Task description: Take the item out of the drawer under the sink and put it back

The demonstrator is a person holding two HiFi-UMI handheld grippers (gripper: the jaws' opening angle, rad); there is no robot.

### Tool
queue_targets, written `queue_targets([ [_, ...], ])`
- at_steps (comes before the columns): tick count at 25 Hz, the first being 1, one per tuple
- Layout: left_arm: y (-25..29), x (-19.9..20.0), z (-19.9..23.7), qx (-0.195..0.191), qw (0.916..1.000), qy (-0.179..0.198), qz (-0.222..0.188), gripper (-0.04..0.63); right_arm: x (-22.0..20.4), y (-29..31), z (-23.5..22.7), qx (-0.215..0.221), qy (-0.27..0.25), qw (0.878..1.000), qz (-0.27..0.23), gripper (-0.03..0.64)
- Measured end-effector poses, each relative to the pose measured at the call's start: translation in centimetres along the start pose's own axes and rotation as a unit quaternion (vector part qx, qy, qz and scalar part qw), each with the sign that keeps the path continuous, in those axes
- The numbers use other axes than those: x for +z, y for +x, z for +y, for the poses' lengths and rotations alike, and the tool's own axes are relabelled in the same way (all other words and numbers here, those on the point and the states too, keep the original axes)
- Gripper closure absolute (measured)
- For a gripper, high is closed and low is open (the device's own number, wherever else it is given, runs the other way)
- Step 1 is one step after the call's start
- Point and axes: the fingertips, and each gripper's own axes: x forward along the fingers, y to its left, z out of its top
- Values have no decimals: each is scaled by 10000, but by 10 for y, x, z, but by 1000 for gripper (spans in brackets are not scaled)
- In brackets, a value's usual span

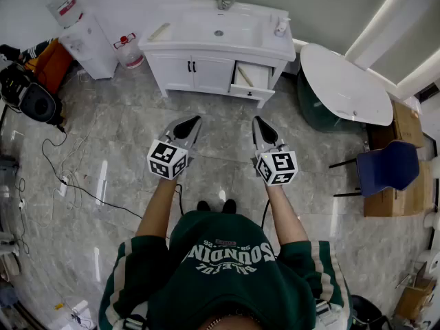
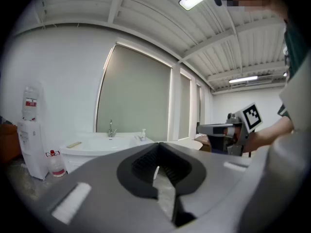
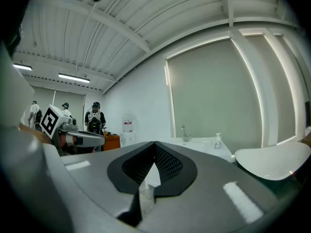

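A white sink cabinet [image 1: 218, 29] stands against the far wall. Its right-hand drawer [image 1: 251, 78] is pulled open, and a slim beige item [image 1: 244, 76] lies inside. Both grippers hover over the floor well short of the cabinet, pointing at it. My left gripper [image 1: 196, 120] is shut with nothing between its fingers, and its tips meet in the left gripper view [image 2: 156, 145]. Beside it, my right gripper [image 1: 257, 121] is likewise shut and empty [image 3: 154, 143]. Each gripper view shows the sink [image 2: 104, 144] [image 3: 199, 143] ahead at a distance.
A water dispenser [image 1: 86, 33] stands left of the cabinet. A round white table [image 1: 344, 84], a blue chair [image 1: 385, 167] and cardboard boxes [image 1: 405, 126] are to the right. Cables [image 1: 62, 177] and a black bag [image 1: 31, 98] lie on the floor at left. People [image 3: 95, 118] stand far behind.
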Motion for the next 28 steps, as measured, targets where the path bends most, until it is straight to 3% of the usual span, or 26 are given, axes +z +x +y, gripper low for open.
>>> queue_targets([
  [15, -19, -14, 6, -14, 10000, -86, 10, 545, -10, 3, 29, 108, -23, 9998, 162, 614],
  [28, -28, -21, 44, -184, 9998, -65, 26, 545, -19, 32, 56, 4, 126, 9997, 219, 614],
])
